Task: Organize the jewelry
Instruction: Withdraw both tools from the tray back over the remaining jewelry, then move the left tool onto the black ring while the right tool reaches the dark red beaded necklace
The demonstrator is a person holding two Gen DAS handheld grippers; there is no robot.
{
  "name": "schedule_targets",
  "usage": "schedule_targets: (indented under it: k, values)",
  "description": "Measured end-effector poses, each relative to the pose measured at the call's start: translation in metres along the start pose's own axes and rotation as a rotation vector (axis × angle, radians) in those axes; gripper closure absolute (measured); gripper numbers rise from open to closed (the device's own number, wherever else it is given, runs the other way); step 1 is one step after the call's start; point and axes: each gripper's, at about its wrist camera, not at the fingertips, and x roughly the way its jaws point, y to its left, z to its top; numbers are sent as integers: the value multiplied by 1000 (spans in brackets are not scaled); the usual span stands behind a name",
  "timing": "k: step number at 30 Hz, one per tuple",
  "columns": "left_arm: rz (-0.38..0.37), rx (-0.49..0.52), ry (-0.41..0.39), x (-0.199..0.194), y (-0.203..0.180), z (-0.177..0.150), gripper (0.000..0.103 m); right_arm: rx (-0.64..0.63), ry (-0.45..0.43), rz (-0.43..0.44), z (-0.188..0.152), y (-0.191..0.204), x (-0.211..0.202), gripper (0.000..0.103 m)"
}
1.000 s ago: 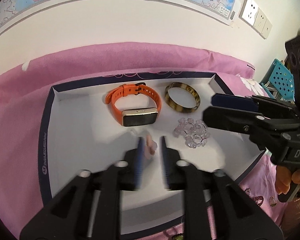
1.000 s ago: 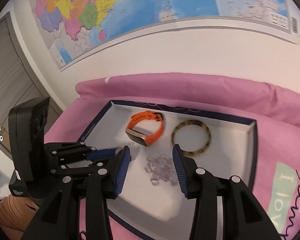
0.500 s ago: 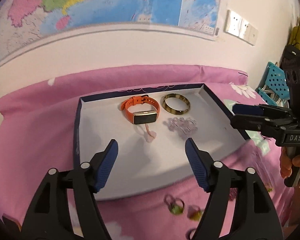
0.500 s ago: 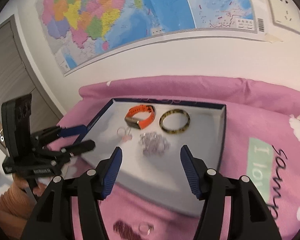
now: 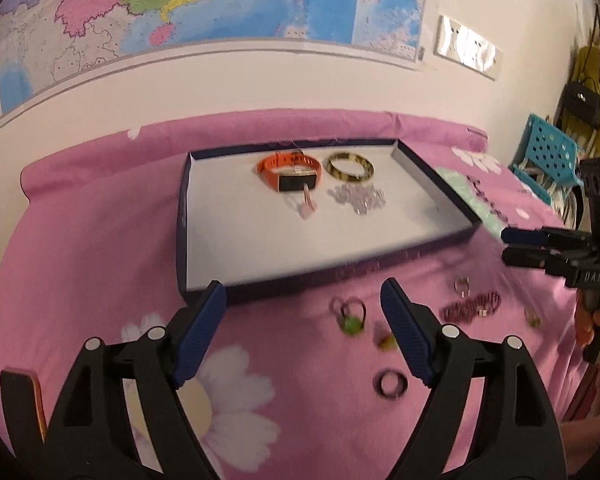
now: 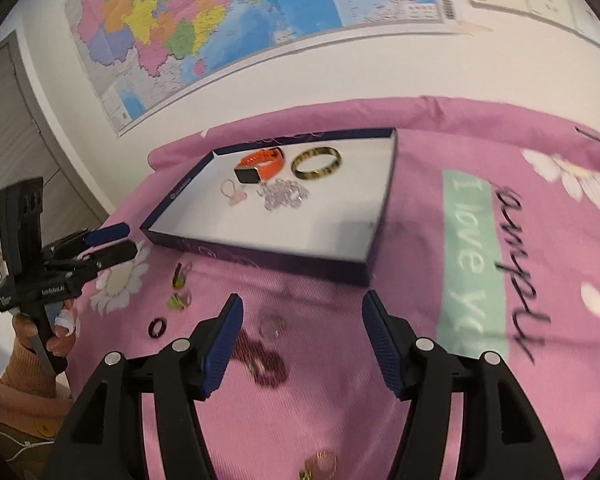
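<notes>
Left gripper (image 5: 302, 312) withdrawn, pink ring (image 5: 306, 208) released

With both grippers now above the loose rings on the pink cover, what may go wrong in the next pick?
1. The small dark ring lies flat on the soft pink cover; the open left gripper may press it into the fabric or pinch the cloth.
2. The green-stone rings lie close together, so one may be knocked aside.

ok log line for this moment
left gripper open, empty | right gripper open, empty | tray: orange watch, bangle | dark ring on pink cloth
</notes>
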Motion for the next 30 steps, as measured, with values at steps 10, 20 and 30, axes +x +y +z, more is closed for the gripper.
schedule_targets:
  k: [10, 20, 30]
  values:
    - [-12, -22, 43, -1, -2, -26, 21, 54, -12, -16, -24, -10, -17, 38]
    - [-26, -1, 71, 3, -15, -36, 20, 5, 9, -18, -32, 7, -11, 40]
    - [-45, 54, 87, 5, -32, -42, 20, -64, 68, 3, -34, 35, 14, 56]
